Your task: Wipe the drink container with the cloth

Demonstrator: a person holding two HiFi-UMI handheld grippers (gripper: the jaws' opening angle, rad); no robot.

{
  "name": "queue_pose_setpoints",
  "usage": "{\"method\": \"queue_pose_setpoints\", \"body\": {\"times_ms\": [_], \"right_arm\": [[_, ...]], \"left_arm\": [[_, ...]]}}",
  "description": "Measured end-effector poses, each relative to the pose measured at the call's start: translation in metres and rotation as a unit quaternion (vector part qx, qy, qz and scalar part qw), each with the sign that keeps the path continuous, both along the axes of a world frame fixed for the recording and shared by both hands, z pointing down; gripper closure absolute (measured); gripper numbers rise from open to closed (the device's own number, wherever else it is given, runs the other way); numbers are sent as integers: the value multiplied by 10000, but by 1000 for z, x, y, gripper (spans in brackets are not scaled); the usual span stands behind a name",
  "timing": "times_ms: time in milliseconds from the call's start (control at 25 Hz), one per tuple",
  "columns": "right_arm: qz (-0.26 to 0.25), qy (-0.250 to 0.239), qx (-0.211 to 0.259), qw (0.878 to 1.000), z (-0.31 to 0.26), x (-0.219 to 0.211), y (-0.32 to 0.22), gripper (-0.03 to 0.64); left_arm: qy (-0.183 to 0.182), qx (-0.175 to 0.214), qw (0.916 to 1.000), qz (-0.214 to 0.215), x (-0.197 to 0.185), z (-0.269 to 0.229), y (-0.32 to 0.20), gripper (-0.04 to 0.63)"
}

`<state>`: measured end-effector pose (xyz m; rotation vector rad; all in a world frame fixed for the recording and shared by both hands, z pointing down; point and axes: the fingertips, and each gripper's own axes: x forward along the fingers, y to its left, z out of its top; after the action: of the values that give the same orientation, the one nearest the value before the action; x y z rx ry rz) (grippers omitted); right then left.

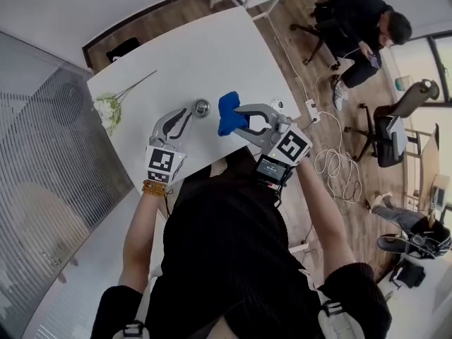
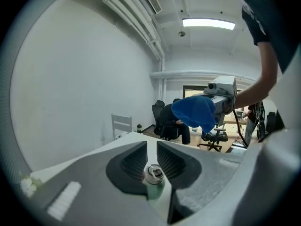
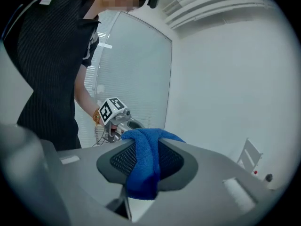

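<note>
The drink can [image 2: 154, 179] sits between the two sides of the left tongs [image 2: 151, 147], which look pressed on it. It is over the white bench [image 1: 212, 55]. I cannot tell if it stands on the bench or is held just above it.

I think the can could slip or tip over, because it is smooth and round and only two thin sides hold it. A hard rub from one side could push it out. If there is drink inside, it could spill. A squeeze that is too hard could dent it.

The can is small and slim. Its side is pale green and its top is shiny silver.

The right tongs [image 3: 151, 149] pinch a blue cloth [image 3: 143, 168], which hangs down in a soft fold. The cloth is just beside the can and does not touch it yet. Some white flowers [image 1: 108, 110] lie further off on the bench.
</note>
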<state>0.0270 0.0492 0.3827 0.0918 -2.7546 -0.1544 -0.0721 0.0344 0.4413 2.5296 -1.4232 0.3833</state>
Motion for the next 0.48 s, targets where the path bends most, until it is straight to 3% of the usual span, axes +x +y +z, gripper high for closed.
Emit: {"method": "queue_pose_setpoints", "body": {"times_ms": [160, 320, 480], "right_arm": [[-26, 13, -151, 9999, 23, -13, -20, 479], [-11, 188, -250, 9995, 62, -20, -32, 477], [33, 431, -398, 9983, 110, -44, -34, 476]], "left_arm": [[186, -330, 9988, 309, 0, 25, -16, 497], [69, -457, 9931, 1080, 10, 45, -20, 448], [-58, -558, 9872, 1492, -6, 75, -22, 448]]}}
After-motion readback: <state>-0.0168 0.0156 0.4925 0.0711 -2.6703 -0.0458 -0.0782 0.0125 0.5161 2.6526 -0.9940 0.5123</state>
